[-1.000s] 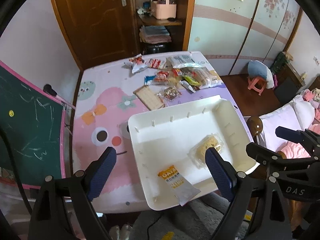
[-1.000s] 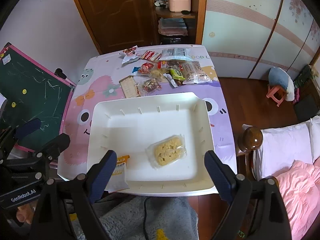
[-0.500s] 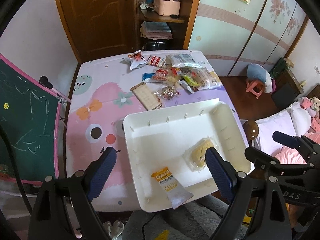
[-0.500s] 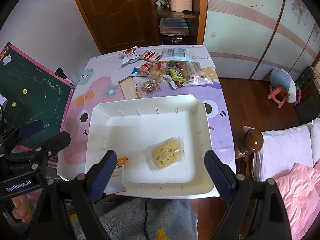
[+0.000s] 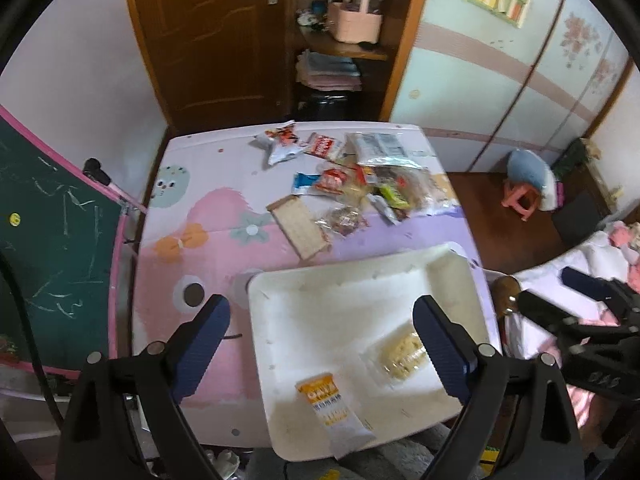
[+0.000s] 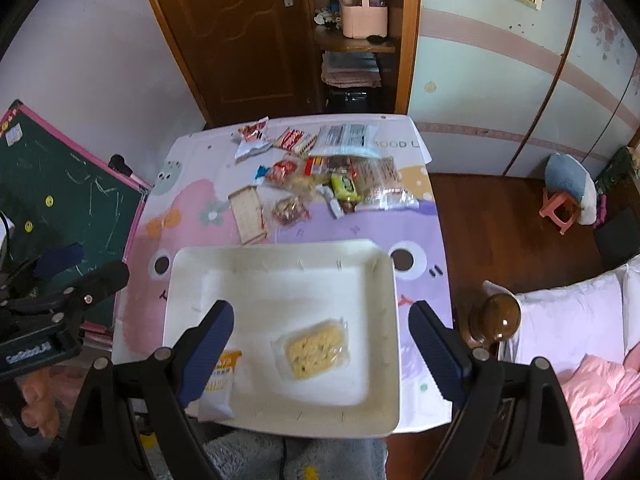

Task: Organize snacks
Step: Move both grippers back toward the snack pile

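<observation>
While both the left tongs [image 5: 320,320] and right tongs [image 6: 322,326] hover spread apart and empty, a white tray [image 6: 200,280] holds two snacks; remaining snack packets [image 6: 316,172] lie at twelve o'clock on the bench [image 6: 416,232].

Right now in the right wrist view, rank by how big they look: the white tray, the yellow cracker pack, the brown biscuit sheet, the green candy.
1. white tray
2. yellow cracker pack, though it sits nearer the camera
3. brown biscuit sheet
4. green candy
</observation>
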Tool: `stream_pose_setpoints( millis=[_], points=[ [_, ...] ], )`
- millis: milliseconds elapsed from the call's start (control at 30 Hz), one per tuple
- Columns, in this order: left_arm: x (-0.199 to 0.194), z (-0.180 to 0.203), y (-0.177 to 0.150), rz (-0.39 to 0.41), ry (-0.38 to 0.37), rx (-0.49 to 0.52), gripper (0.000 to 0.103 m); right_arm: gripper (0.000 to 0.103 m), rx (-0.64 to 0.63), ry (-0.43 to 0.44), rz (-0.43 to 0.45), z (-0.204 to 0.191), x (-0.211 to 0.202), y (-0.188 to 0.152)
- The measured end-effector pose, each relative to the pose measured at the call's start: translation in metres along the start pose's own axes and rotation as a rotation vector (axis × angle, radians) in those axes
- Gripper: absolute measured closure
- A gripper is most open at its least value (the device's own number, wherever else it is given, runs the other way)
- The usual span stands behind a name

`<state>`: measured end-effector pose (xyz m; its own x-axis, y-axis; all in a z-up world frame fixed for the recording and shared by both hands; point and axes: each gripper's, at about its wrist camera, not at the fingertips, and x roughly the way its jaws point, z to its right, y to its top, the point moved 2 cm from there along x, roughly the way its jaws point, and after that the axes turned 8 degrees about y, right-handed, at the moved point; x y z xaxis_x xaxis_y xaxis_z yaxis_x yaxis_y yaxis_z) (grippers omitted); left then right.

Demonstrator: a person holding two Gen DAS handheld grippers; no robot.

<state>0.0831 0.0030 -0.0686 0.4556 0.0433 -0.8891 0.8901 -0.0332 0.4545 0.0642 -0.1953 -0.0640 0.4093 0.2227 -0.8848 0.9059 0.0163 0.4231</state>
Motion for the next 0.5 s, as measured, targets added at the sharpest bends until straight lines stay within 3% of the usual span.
stream_pose_setpoints(
  millis=[500],
  points=[
    [0.084,-0.002,0.11,-0.041,0.135,-0.087,0.011,0.013,-0.028,-0.003,0.004,0.067,0.056,0.127]
  ],
)
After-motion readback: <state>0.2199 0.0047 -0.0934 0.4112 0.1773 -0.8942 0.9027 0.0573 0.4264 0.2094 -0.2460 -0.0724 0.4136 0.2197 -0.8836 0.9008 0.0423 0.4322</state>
